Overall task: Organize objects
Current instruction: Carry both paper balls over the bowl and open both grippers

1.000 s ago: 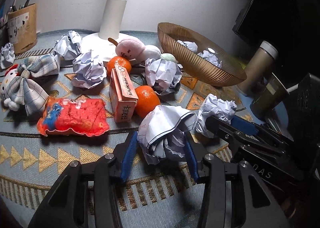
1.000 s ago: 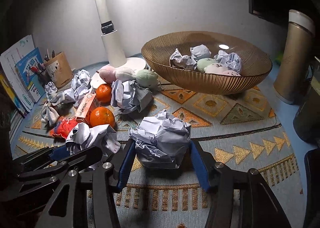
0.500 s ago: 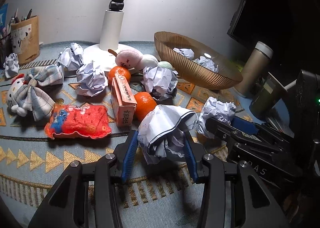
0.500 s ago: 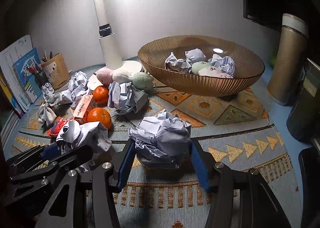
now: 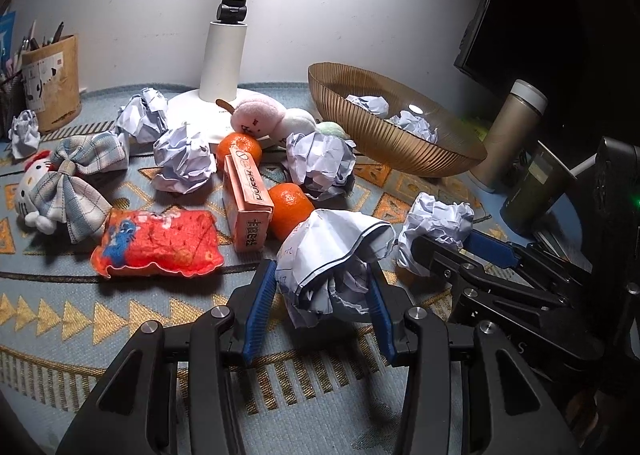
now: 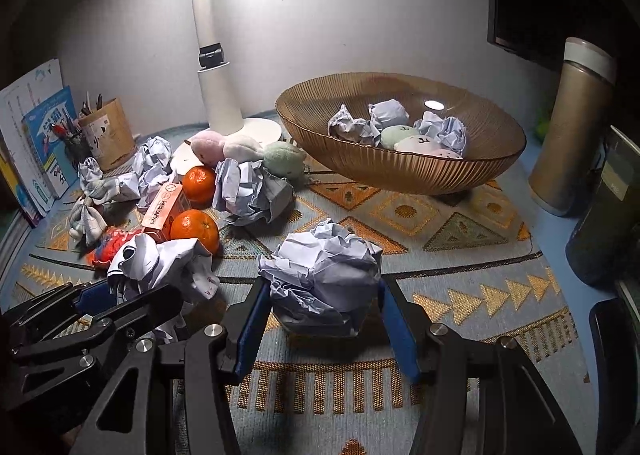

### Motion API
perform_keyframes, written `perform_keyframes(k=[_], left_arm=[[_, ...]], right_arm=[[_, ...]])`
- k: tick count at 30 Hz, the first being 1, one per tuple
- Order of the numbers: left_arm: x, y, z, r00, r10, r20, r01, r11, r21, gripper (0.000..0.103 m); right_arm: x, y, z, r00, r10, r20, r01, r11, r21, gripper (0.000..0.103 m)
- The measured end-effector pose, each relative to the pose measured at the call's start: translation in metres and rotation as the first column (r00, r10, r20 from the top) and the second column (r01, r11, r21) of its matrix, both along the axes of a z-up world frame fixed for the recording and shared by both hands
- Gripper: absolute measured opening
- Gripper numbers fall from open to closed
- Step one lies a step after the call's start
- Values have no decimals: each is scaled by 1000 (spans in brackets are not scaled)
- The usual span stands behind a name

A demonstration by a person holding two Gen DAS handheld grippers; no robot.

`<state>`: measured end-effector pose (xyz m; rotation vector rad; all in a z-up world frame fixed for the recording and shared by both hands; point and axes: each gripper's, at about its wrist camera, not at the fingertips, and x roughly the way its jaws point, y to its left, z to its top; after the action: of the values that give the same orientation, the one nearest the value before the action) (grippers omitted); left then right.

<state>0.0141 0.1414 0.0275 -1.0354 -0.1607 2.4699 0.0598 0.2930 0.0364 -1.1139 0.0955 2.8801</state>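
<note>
The left tool [image 5: 322, 297] is clamped on a crumpled paper wad [image 5: 332, 255], its blue pads pressing both flanks; the wad stands taller than wide, loose flap uppermost. The right tool [image 6: 326, 321] grips a second, rounder paper ball [image 6: 324, 275] with no clear long axis. Both are held low over the patterned mat [image 6: 460, 295], near the ribbed amber bowl [image 6: 400, 171] holding other wads.

Both tongs [image 5: 322, 291] [image 6: 324, 309] clamped — apparently tilted downward.
</note>
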Motion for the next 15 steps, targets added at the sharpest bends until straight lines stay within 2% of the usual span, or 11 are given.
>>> perform_keyframes(k=[4,6,8,12,15], left_arm=[[4,1,11,1000,-6,9,6,1000,8,41],[6,2,35,999,-32,-21,32,999,25,41],[1,9,66,996,-45,-78,46,999,7,41],[-35,29,109,988,-55,-141,54,998,-12,42],[-75,49,116,991,-71,-113,71,997,-2,42]], right_arm=[[10,7,16,998,27,-53,-31,998,-63,53],[16,13,34,995,29,-91,-37,995,-88,53],[18,22,61,989,12,-148,-25,996,-85,53],[-2,50,102,978,-83,-193,75,996,-50,53],[-32,80,109,976,-142,-165,126,986,-109,53]])
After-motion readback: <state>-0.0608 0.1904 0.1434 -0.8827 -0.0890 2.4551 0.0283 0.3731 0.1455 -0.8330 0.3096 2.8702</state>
